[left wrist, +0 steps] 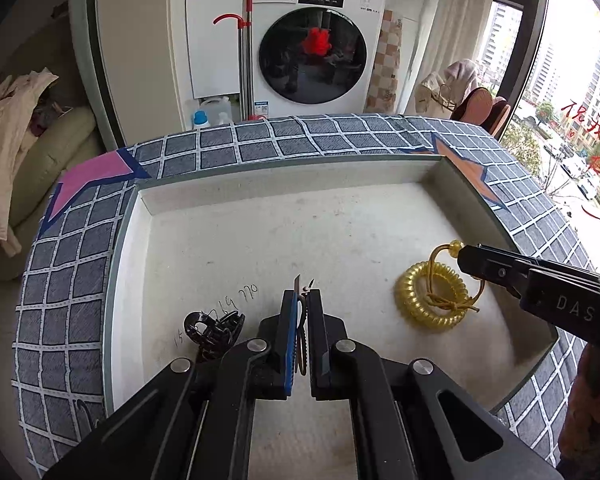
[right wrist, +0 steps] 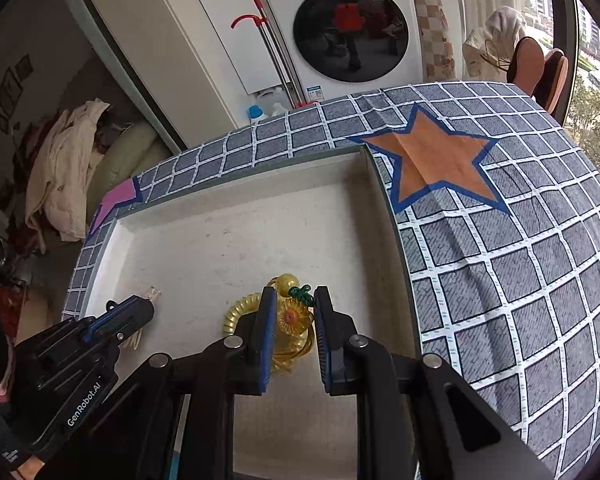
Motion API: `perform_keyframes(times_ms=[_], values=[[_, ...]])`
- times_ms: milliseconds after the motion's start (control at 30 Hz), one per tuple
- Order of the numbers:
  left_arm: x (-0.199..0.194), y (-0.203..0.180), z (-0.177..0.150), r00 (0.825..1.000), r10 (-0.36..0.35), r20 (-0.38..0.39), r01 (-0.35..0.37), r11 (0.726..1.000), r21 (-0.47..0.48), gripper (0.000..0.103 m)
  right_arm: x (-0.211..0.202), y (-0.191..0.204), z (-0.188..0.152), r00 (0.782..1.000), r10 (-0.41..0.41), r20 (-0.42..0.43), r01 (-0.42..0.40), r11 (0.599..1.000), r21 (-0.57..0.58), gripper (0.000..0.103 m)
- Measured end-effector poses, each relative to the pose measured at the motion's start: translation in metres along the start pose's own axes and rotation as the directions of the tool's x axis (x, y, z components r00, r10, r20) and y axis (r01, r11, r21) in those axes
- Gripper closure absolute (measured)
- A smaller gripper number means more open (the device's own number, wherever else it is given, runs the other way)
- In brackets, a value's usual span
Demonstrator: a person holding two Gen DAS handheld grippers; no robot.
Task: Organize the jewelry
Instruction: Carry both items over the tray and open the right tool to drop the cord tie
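Right wrist view, yellow spiral hair tie (right wrist: 244, 312), orange flower charm (right wrist: 291, 316), green leaf.

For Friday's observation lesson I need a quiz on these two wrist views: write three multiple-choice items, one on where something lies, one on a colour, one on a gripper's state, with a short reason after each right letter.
1. Where does the black claw hair clip lie?
A. On the checked tablecloth
B. On the floor of the shallow tray
C. Inside the washing machine

2. What colour is the spiral hair tie?
A. Translucent gold
B. Pink
C. Blue

3. How does the right gripper stand?
A. Shut flat with nothing between its fingers
B. Out of view
C. Fingers apart, with an orange flower charm between them

Answers:
1 B: the clip rests on the pale floor inside the tray, left of the left gripper.
2 A: its coils show see-through yellow-gold.
3 C: a gap shows on both sides of the charm.
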State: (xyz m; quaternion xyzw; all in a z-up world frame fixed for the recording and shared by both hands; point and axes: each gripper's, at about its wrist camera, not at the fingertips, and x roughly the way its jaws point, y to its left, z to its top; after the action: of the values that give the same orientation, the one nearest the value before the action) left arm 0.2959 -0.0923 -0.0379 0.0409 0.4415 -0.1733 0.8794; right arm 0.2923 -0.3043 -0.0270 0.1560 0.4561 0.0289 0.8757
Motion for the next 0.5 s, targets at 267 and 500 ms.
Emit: perform_keyframes(times_ms=[267, 500], values=[[0.008, -0.010, -0.005, 0.997, 0.078, -0.002, -0.078, 0.996, 0.046, 0.078, 0.005, 0.004, -0.004, 0.999, -0.042, -0.004, 0.042, 0.999, -0.033, 0.070], [0.003, -0.014, -0.004, 0.994, 0.110, 0.016, -0.111, 0.991, 0.070, 0.078, -0.012, 0.000, -0.006, 0.999, 0.034, 0.031, -0.035, 0.999, 0.024, 0.043]])
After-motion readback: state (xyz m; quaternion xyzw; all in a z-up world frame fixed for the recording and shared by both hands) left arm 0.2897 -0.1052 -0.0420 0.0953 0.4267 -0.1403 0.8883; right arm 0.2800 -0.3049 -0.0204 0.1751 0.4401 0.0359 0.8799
